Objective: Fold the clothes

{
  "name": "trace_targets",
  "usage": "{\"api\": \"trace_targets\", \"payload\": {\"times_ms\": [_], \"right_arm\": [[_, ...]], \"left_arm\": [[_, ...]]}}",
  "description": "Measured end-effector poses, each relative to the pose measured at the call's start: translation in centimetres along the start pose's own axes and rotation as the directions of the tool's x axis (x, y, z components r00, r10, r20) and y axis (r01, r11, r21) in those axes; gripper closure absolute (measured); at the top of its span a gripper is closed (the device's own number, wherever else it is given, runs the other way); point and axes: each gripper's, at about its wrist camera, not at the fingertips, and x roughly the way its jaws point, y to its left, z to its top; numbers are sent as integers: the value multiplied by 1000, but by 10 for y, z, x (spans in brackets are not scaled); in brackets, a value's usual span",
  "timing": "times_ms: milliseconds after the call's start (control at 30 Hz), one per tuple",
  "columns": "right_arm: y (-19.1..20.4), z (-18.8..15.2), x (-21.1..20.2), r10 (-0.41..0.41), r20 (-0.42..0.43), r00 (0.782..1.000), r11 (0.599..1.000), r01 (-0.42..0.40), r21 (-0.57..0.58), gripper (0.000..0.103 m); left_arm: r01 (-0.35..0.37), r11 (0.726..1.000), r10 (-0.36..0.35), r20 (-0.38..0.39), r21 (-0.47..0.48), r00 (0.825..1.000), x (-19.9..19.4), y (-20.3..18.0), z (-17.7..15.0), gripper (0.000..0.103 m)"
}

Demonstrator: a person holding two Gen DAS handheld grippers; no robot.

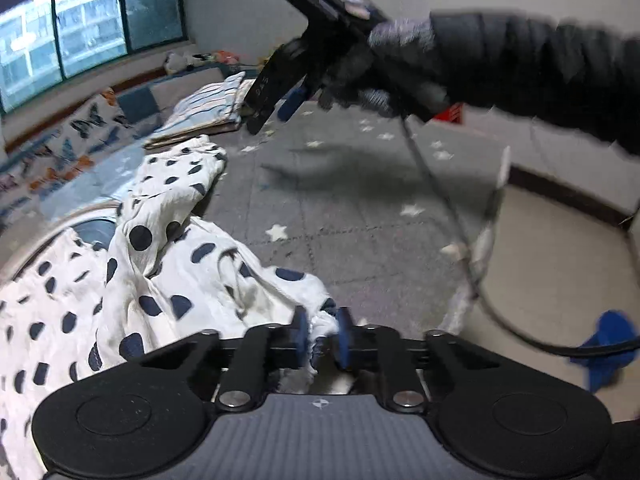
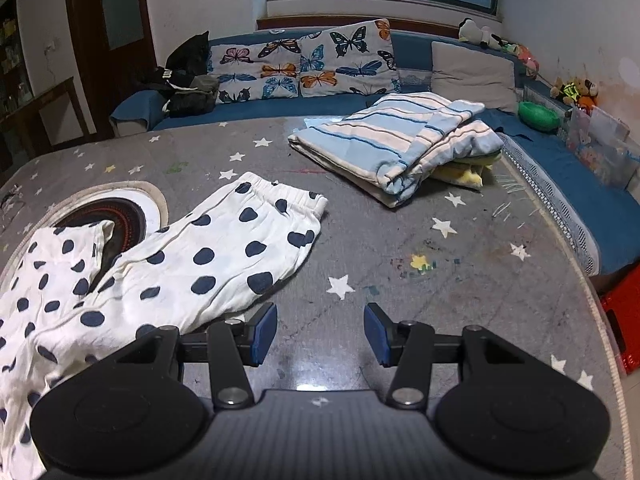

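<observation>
White trousers with dark blue dots (image 2: 192, 256) lie on the grey star-patterned mat (image 2: 360, 240), waistband toward the far side. In the left wrist view the same trousers (image 1: 160, 280) are bunched up. My left gripper (image 1: 323, 338) is shut on an edge of this fabric, which is pinched between the blue pads. My right gripper (image 2: 320, 334) is open and empty, hovering just right of the trousers' near edge. It also shows in the left wrist view (image 1: 280, 108), held in a gloved hand above the mat.
A folded blue-and-white striped blanket (image 2: 396, 148) lies on the mat at the far right. A blue sofa (image 2: 560, 168) with butterfly cushions (image 2: 304, 64) runs along the back and right. A round patterned patch (image 2: 108, 212) lies partly under the trousers. A cable (image 1: 460, 240) hangs from the right gripper.
</observation>
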Motion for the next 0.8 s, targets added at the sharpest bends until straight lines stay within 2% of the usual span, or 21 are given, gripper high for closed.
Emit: {"api": "trace_targets", "payload": {"times_ms": [100,200,300,400,600,800], "right_arm": [[1,2,6,5,3,1000,1000,-5,8,54],[6,7,16,10,1,1000,1000,-10,13,54],[14,11,28,26,-2,1000,1000,-26,9,54],[25,16,40,44,-6,999,999,-44,-13,54],[49,18,69,66,-46,997,994,-70,-84,54],[53,20,68,38,-52,998,991,-45,-127,54]], "left_arm": [[117,993,-117,15,11,993,-19,4,-2,90],[149,987,-149,2,58,989,-23,2,-10,90],[187,980,-186,-14,65,982,-21,0,-14,90],[213,972,-211,-26,95,977,-21,-3,-17,90],[239,969,-238,-35,57,971,-18,-1,-22,88],[218,975,-218,-7,47,976,-27,8,-18,77]]}}
